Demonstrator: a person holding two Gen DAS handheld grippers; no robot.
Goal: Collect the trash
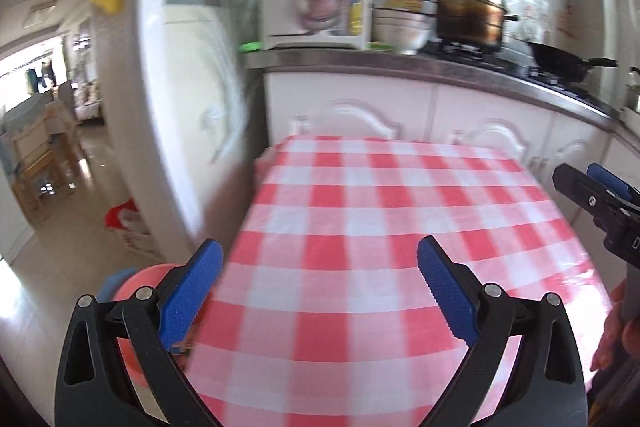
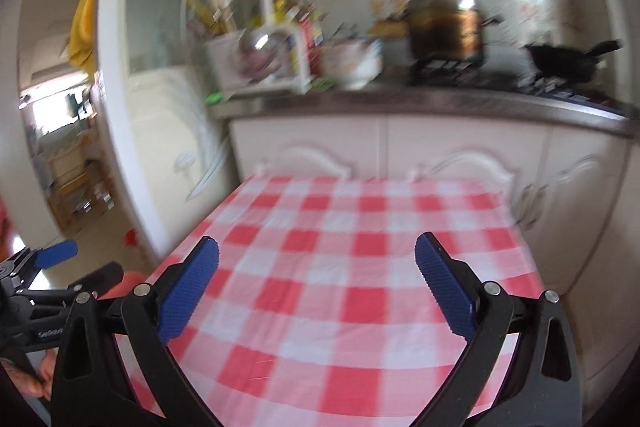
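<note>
I hold both tools out over a tabletop (image 1: 360,227) covered in a red and white checked cloth, each angled gently downward toward the far kitchen cabinets (image 1: 400,107); my left gripper (image 1: 320,291) has its blue-padded fingers (image 1: 192,291) spread wide with nothing between them, only cloth showing in the gap; my right gripper (image 2: 316,287) is spread just as wide and equally empty; in the left view the right tool's tips appear at the far right edge, with my hand (image 1: 612,327) gripping its handle below; in the right view the left tool sits at the lower left edge; no trash shows on the cloth in either view, so I cannot tell where it lies; a round pinkish-red object (image 1: 136,287), partly hidden behind my left finger, sits low beside the table's left edge, and I cannot tell what it is; beyond, a copper-coloured pot (image 1: 468,15) and a black pan (image 1: 560,59) stand on the stove; both views are blurred.
</note>
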